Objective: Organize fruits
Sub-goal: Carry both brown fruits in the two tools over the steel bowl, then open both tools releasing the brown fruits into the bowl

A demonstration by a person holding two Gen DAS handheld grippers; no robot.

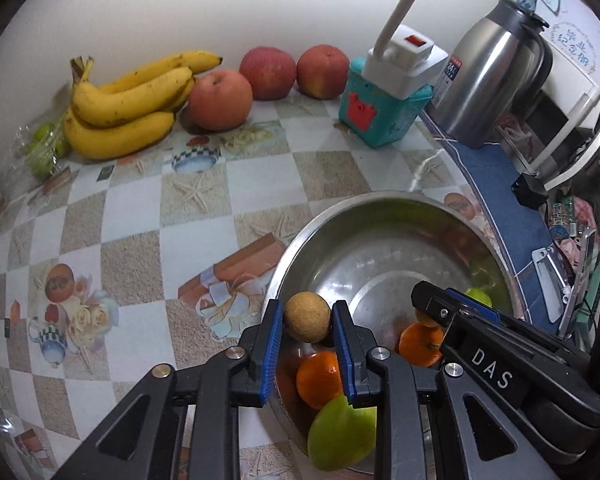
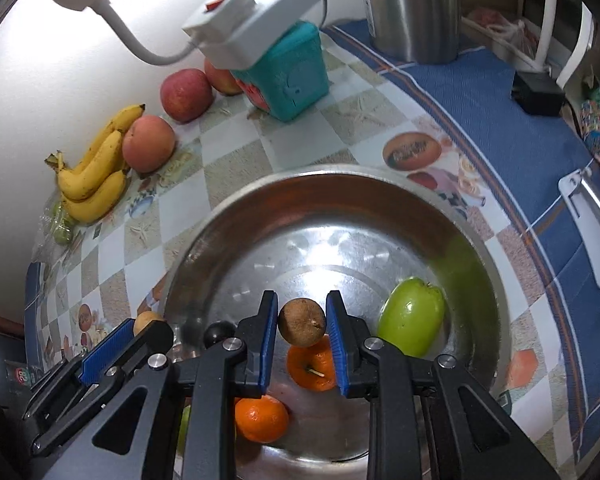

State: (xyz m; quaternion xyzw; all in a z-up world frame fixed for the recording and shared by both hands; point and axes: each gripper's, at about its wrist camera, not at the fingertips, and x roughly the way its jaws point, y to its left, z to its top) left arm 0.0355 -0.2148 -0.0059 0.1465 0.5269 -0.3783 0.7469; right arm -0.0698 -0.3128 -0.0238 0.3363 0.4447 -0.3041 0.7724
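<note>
My left gripper (image 1: 307,312) is shut on a tan round fruit (image 1: 307,318), hanging over the near-left rim of a steel bowl (image 1: 320,220). My right gripper (image 2: 302,314) is shut on a darker brown round fruit (image 2: 302,323) above the inside of the bowl (image 2: 260,186). Two oranges (image 2: 311,368) (image 2: 261,418) and a green fruit (image 2: 412,322) lie in the bowl. A second green fruit (image 1: 342,434) shows at the near rim in the left wrist view. Each gripper appears in the other's view: the right gripper (image 1: 428,312), and the left gripper (image 2: 140,326).
By the wall lie a bunch of bananas (image 1: 124,100), three apples (image 1: 220,100) (image 1: 267,72) (image 1: 323,71) and bagged green fruit (image 1: 44,148). A teal box (image 1: 380,114) carries a white power strip (image 1: 406,66). A steel kettle (image 1: 496,76) stands on a blue cloth to the right.
</note>
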